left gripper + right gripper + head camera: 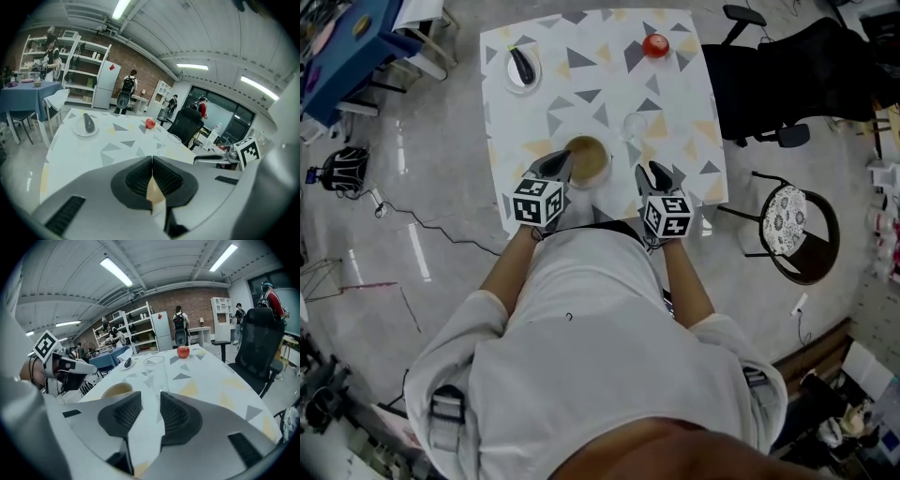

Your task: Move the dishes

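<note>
A tan bowl (589, 159) sits near the front edge of the patterned table (609, 89). My left gripper (562, 162) is shut on the bowl's left rim; in the left gripper view a tan sliver of bowl (154, 190) shows pinched between the pads of the left gripper (152, 161). My right gripper (650, 172) hovers to the right of the bowl, its jaws apart with nothing between them. The right gripper view shows the right gripper (147, 404) aimed at a clear glass (155, 367), with the bowl (117, 390) to its left. The glass (635, 127) stands just beyond the right gripper.
A small plate with a dark eggplant (522, 67) lies at the table's far left and a red apple (655, 45) at the far right. A black office chair (787, 75) and a round stool (797, 225) stand to the right. A blue table (347, 37) stands at far left.
</note>
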